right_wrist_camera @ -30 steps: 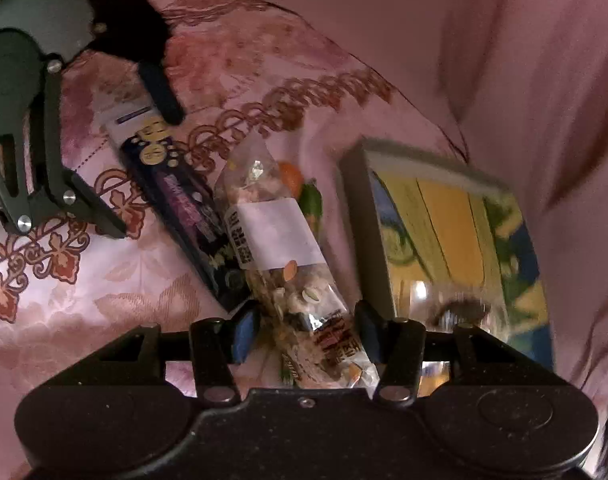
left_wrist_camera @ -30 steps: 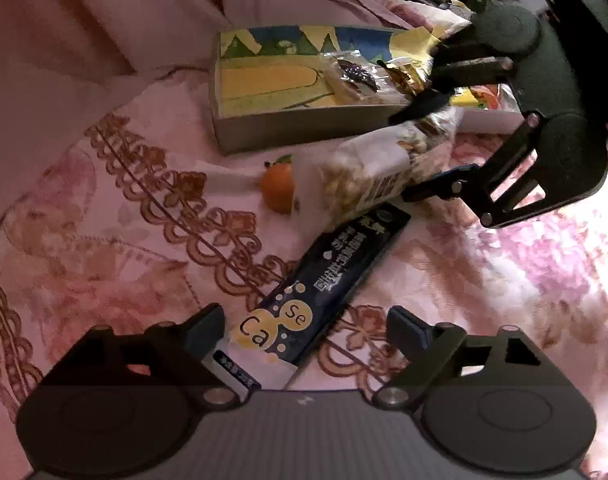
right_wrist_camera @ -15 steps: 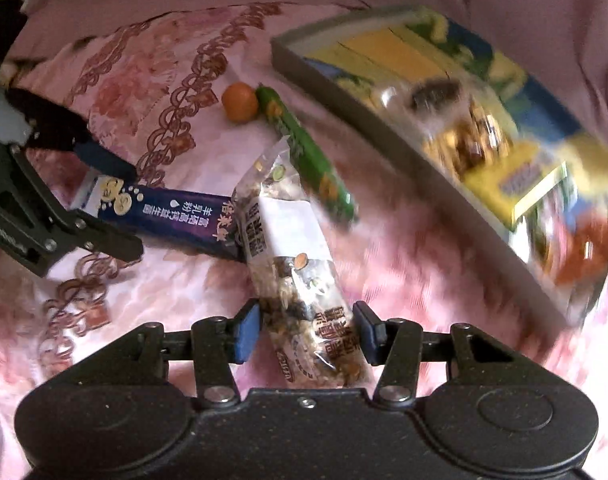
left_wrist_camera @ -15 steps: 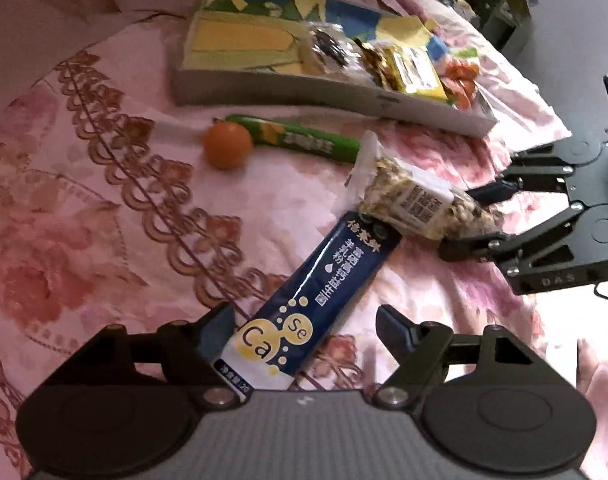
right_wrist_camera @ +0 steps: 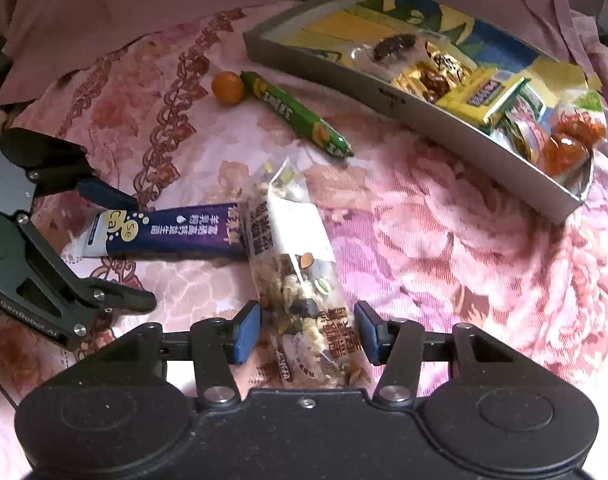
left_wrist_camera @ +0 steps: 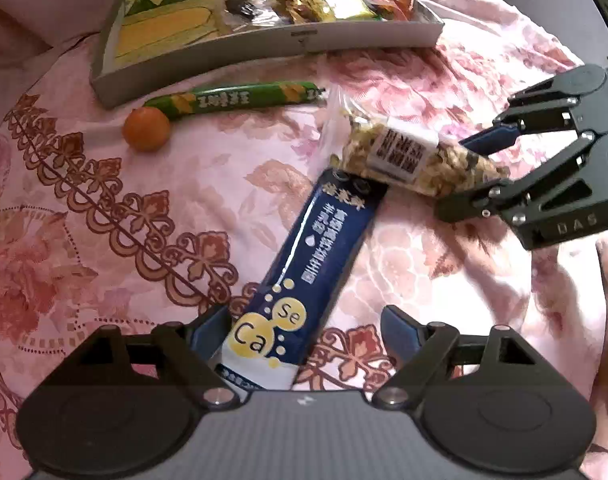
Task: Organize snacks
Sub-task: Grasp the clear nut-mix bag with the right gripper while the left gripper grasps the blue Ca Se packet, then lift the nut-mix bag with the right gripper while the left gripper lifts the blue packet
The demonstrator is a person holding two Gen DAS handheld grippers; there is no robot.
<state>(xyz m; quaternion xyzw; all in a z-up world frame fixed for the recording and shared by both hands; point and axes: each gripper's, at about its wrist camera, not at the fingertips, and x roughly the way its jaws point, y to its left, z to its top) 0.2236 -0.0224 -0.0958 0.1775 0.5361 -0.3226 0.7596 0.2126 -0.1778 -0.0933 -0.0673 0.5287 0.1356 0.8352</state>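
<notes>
A clear bag of mixed nuts point(right_wrist_camera: 294, 264) lies on the pink cloth, its end between the jaws of my right gripper point(right_wrist_camera: 307, 333), which stand apart around it. It also shows in the left wrist view point(left_wrist_camera: 408, 158), with the right gripper point(left_wrist_camera: 470, 174) around its right end. A dark blue sachet point(left_wrist_camera: 304, 272) lies between the jaws of my open left gripper point(left_wrist_camera: 304, 330), its far end under the nut bag; it also shows in the right wrist view point(right_wrist_camera: 164, 236). A green stick pack point(left_wrist_camera: 240, 98) and a small orange point(left_wrist_camera: 146, 134) lie in front of the snack tray point(left_wrist_camera: 264, 42).
The grey tray point(right_wrist_camera: 416, 108) holds several wrapped snacks at its right end, while its left end shows bare yellow print. Pink fabric folds point(right_wrist_camera: 144, 0) rise behind it. The floral cloth point(right_wrist_camera: 464, 240) spreads to the right.
Both grippers have drawn back from the tray and lowered. The nut bag has come down onto the cloth. The right jaws have opened slightly around it.
</notes>
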